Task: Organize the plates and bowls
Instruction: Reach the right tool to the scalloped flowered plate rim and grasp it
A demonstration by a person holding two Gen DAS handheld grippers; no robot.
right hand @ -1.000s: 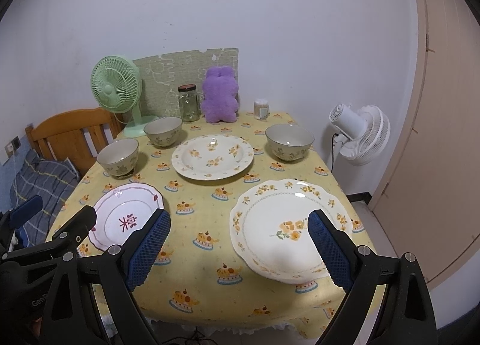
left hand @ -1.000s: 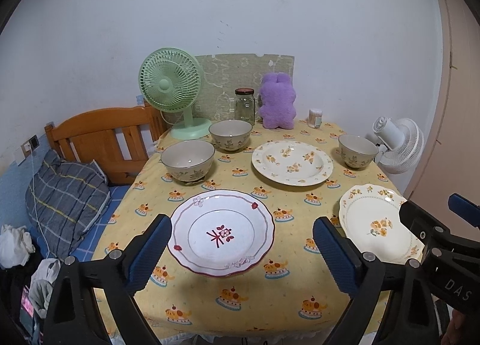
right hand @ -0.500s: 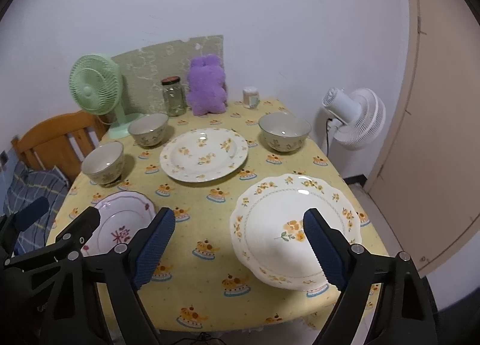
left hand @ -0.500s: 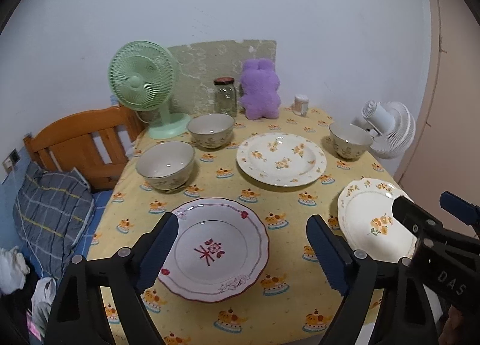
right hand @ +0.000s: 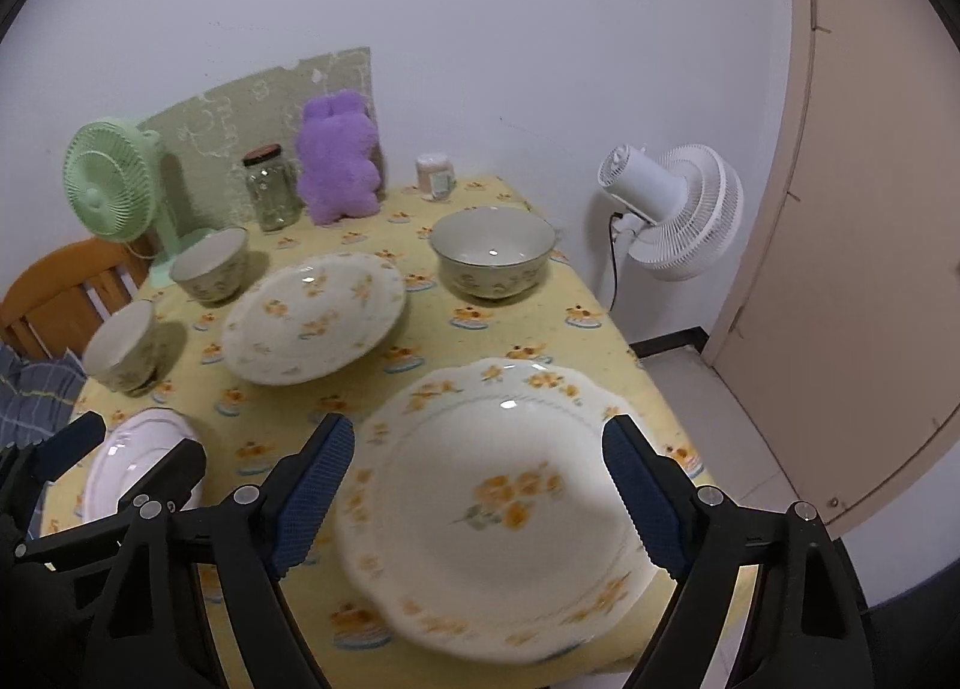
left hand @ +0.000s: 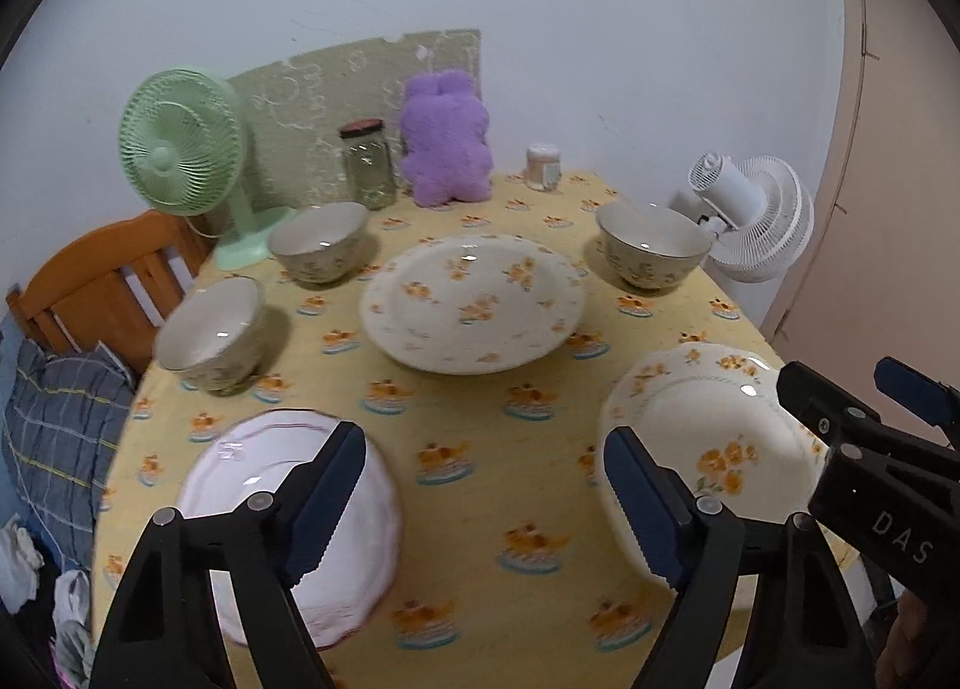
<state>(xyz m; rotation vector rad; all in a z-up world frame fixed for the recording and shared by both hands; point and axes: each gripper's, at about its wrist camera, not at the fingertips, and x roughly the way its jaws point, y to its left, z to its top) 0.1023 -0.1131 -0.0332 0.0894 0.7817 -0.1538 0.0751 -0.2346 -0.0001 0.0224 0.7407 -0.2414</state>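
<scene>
On the yellow tablecloth (left hand: pixel 480 407) lie three plates: a red-rimmed one (left hand: pixel 258 467) near left, an orange-flowered one (left hand: pixel 474 305) in the middle, and a scalloped flowered one (right hand: pixel 510 539) near right. Three patterned bowls (left hand: pixel 210 335) (left hand: pixel 321 242) (left hand: pixel 654 245) stand behind them. My left gripper (left hand: pixel 483 449) hovers over bare cloth between the two near plates, its jaws closing with nothing between them; its left finger overlaps the red-rimmed plate. My right gripper (right hand: pixel 480 437) hangs wide over the scalloped plate, and I see no contact.
Along the back wall stand a green fan (left hand: pixel 180 143), a glass jar (left hand: pixel 367 164), a purple plush toy (left hand: pixel 447 140) and a small pot (left hand: pixel 543 166). A white fan (right hand: pixel 672 209) and a door (right hand: pixel 840 269) are right of the table. A wooden chair (left hand: pixel 102 281) is at the left.
Both grippers have moved forward and down toward the table, so the near plates look larger. The left gripper has shifted right off the red-rimmed plate, and its jaws have narrowed.
</scene>
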